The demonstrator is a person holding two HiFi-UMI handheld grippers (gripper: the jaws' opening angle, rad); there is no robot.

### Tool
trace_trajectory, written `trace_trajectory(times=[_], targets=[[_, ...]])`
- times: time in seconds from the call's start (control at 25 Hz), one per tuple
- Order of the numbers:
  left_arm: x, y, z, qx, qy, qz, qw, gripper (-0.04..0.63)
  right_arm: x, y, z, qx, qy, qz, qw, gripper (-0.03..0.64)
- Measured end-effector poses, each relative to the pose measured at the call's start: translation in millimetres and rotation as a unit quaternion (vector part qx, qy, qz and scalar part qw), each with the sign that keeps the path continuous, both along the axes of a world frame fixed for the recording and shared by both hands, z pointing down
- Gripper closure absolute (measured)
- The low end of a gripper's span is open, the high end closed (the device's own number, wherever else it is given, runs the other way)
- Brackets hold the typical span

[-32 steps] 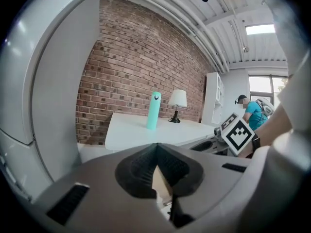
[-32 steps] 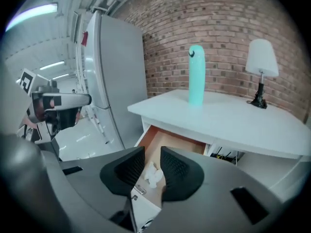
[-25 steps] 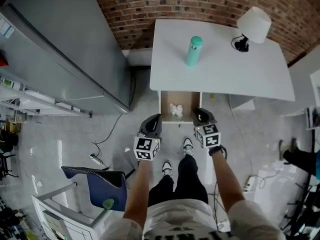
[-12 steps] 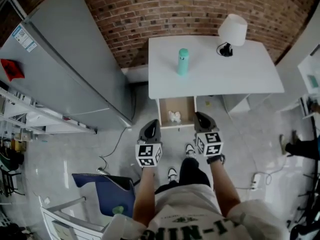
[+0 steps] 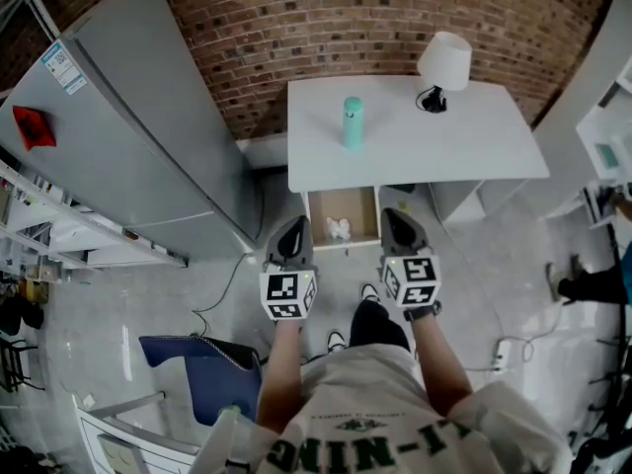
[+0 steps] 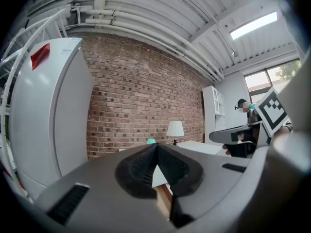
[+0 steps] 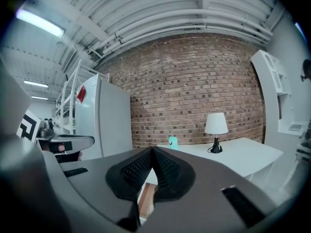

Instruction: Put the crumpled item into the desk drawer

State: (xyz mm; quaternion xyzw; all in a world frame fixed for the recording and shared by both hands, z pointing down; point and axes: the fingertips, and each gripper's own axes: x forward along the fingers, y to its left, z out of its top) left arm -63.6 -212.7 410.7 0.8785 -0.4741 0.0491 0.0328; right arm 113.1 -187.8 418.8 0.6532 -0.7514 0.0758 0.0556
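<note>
A white crumpled item (image 5: 339, 229) lies inside the open desk drawer (image 5: 318, 233) under the front edge of the white desk (image 5: 464, 151). My left gripper (image 5: 291, 234) hangs in front of the drawer's left corner, its jaws shut on nothing. My right gripper (image 5: 397, 226) sits just right of the drawer, also shut and empty. In the left gripper view the left gripper (image 6: 155, 157) has its jaw tips meeting. The right gripper (image 7: 151, 157) shows the same in the right gripper view. Both point at the desk.
On the desk stand a teal bottle (image 5: 352, 122) and a white lamp (image 5: 441, 65). A grey fridge (image 5: 128, 146) flanks the desk's left, with a brick wall (image 5: 326, 28) behind. A blue chair (image 5: 207, 368) is at my lower left. Cables (image 5: 222, 265) lie on the floor.
Both grippers and my view have drawn back from the desk, so the drawer looks smaller. The crumpled item stays in the drawer.
</note>
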Motion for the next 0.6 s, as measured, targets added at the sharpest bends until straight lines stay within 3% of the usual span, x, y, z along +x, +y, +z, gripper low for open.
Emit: trace_trajectory(times=[0.6], targets=[[-18.2, 5.7, -20.4, 0.032, -0.014, -0.008, 0.9994, 0.600, -19.0, 8.5, -21.7, 0.026, 0.030, -0.001, 0.999, 0.615]])
